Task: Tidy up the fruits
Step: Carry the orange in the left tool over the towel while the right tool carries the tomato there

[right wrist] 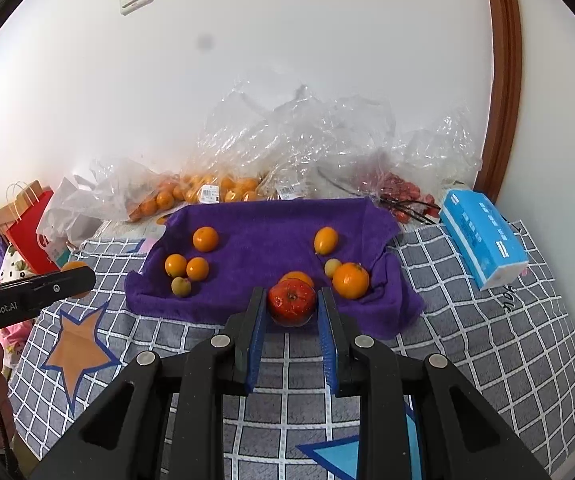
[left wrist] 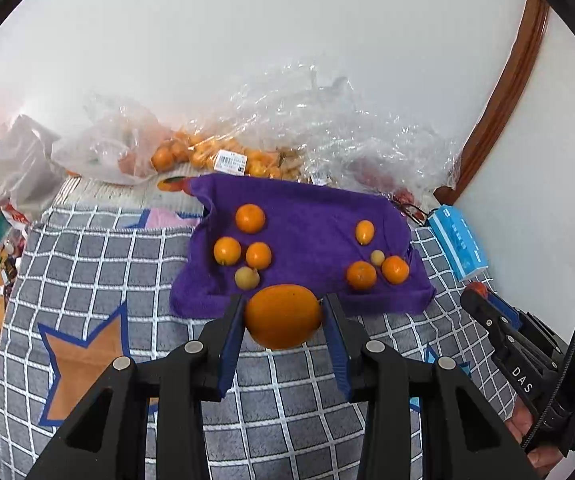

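My left gripper (left wrist: 282,314) is shut on a large orange (left wrist: 282,316), held above the near edge of the purple towel (left wrist: 307,216). My right gripper (right wrist: 292,304) is shut on a small red fruit (right wrist: 291,302), over the near edge of the same towel (right wrist: 271,224). Several small oranges lie on the towel in two groups: a left group (left wrist: 227,251) with a pale yellowish fruit (left wrist: 246,278), and a right group (left wrist: 361,275) with an oval one (left wrist: 364,232). The right gripper also shows at the left wrist view's right edge (left wrist: 483,300).
Clear plastic bags with more oranges (left wrist: 191,152) and red fruit (right wrist: 399,188) lie behind the towel against the white wall. A blue tissue pack (right wrist: 483,232) sits at the right. A grey checked cloth (left wrist: 107,248) covers the surface. Shopping bags (right wrist: 27,224) stand at the left.
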A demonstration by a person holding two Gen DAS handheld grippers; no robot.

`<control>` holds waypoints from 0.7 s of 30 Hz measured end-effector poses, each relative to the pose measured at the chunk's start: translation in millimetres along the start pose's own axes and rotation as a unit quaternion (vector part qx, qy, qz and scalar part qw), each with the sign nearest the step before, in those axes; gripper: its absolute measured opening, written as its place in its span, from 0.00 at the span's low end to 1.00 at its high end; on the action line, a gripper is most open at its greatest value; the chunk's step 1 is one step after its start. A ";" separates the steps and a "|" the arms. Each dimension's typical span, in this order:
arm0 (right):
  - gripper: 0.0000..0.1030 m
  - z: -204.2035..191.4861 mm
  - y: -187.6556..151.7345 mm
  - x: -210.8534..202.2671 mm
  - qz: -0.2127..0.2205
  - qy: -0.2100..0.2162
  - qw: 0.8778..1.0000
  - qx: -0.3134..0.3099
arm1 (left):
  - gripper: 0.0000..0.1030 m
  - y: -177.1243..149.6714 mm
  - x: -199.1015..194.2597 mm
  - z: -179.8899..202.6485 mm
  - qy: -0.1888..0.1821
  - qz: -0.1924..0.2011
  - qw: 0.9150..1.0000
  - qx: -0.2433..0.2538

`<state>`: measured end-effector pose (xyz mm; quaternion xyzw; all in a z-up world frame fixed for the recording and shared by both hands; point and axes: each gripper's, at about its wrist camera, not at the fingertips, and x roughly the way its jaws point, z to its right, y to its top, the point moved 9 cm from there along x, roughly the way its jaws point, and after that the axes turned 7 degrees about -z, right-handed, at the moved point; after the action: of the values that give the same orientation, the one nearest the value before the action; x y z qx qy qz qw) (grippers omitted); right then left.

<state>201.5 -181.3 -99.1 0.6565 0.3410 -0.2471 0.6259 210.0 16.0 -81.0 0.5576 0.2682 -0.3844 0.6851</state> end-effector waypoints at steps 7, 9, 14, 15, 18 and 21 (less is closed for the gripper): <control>0.24 -2.4 10.0 9.2 -0.002 0.002 1.000 -0.006 | 0.36 14.1 -0.3 -2.2 0.005 0.009 1.000 0.003; 0.24 -2.3 13.5 11.6 -0.002 0.004 1.000 -0.007 | 0.36 17.4 0.3 -2.2 0.005 0.011 1.000 0.004; 0.24 0.2 21.4 16.0 0.000 0.003 1.000 -0.009 | 0.36 25.0 3.8 -1.3 0.006 0.013 1.000 0.007; 0.24 0.6 22.8 16.8 -0.001 0.002 1.000 -0.009 | 0.36 26.8 5.1 -1.3 0.005 0.012 1.000 0.007; 0.24 3.0 27.0 19.9 -0.001 -0.001 1.000 -0.010 | 0.36 32.1 8.6 -1.4 0.004 0.012 1.000 0.009; 0.24 4.9 31.9 24.2 -0.001 -0.003 1.000 -0.011 | 0.36 37.2 12.6 -1.5 0.001 0.012 1.000 0.009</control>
<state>241.7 -182.3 -97.0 0.6483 0.3428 -0.2456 0.6340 247.9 17.6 -70.6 0.5673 0.2591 -0.3777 0.6844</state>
